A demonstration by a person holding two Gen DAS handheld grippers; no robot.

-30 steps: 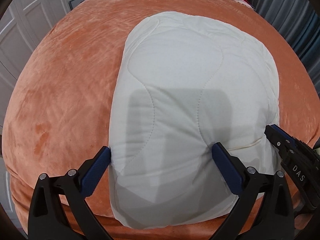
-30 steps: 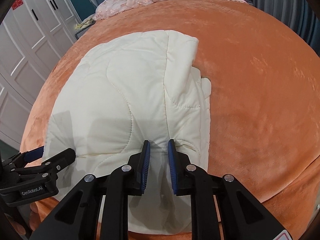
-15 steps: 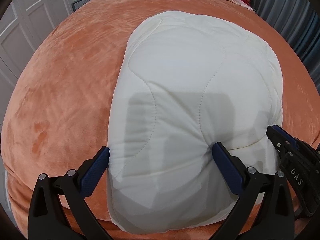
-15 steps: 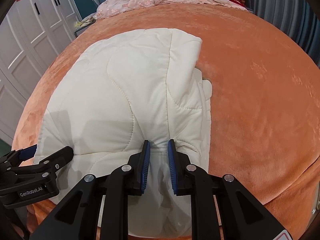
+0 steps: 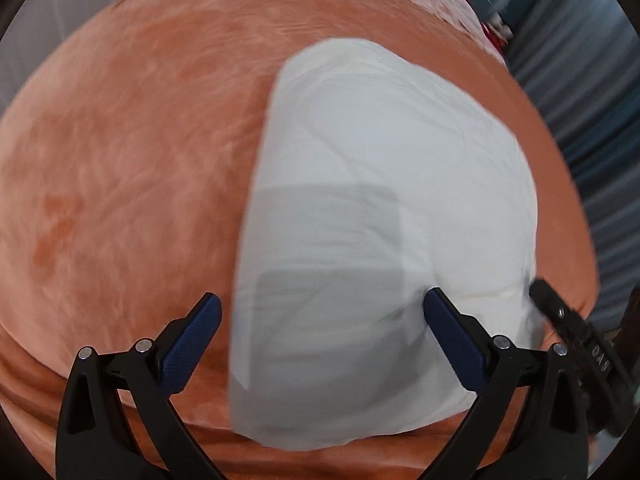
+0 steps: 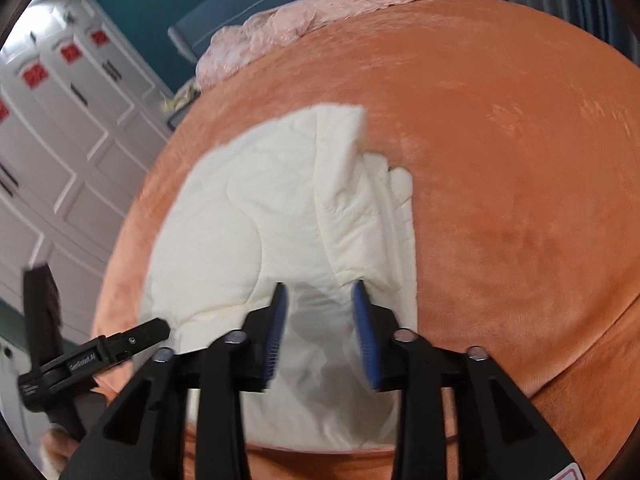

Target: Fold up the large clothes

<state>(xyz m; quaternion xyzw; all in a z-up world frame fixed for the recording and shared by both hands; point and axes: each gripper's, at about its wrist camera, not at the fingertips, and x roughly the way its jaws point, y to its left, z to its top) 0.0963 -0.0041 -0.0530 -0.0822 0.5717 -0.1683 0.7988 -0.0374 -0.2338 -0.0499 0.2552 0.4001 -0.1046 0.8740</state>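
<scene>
A cream quilted garment (image 5: 380,208) lies folded into a thick pad on the orange bed cover (image 5: 132,168). It also shows in the right wrist view (image 6: 272,240). My left gripper (image 5: 320,312) is open wide above the pad's near left part, its left finger over the bed cover. My right gripper (image 6: 320,304) is open with its jaws a hand-width apart over the pad's near right edge, and no cloth is pinched between them. The right gripper also shows at the right edge of the left wrist view (image 5: 576,328). The left gripper shows at lower left in the right wrist view (image 6: 100,352).
The orange bed cover (image 6: 520,168) spreads wide to the right of the pad. A pink floral blanket (image 6: 304,20) lies at the head of the bed. White wardrobe doors (image 6: 52,140) stand on the left. Grey curtains (image 5: 592,92) hang on the right.
My right gripper has opened and let go of the garment's edge. Both views have swung and blurred, and the left gripper has shifted left so its left finger is off the pad.
</scene>
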